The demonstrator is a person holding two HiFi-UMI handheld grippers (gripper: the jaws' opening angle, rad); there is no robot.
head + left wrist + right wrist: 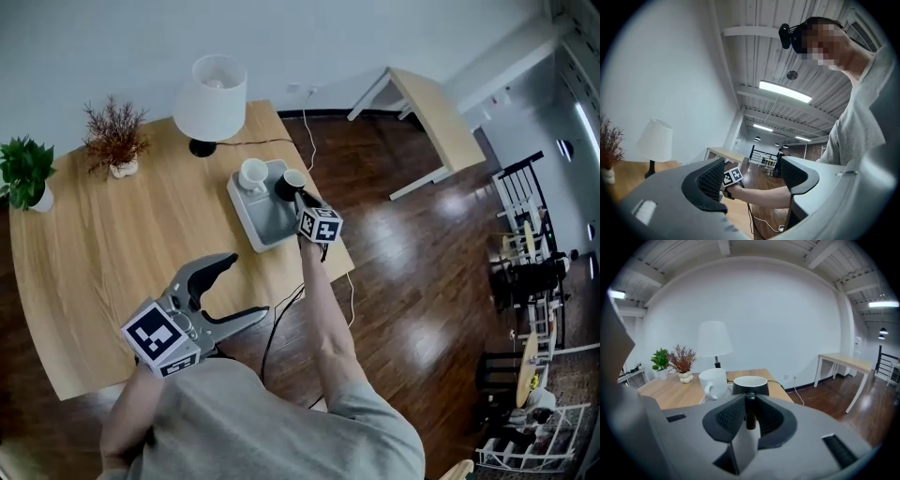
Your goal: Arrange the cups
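Right gripper view: the right gripper [750,411] is clenched on the handle of the black cup [750,385], which sits upright dead ahead of the jaws, just beside the white cup [713,382] over the tray [267,225]. The left gripper [246,286] hangs released, well back. The black cup's base is hidden, so I can't tell if it has landed.

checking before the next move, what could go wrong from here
The right gripper holds the black cup only by its handle, so it could swivel or slip. The white cup stands close beside it and might get knocked. The tray lies near the edge of the table and could be shoved off.
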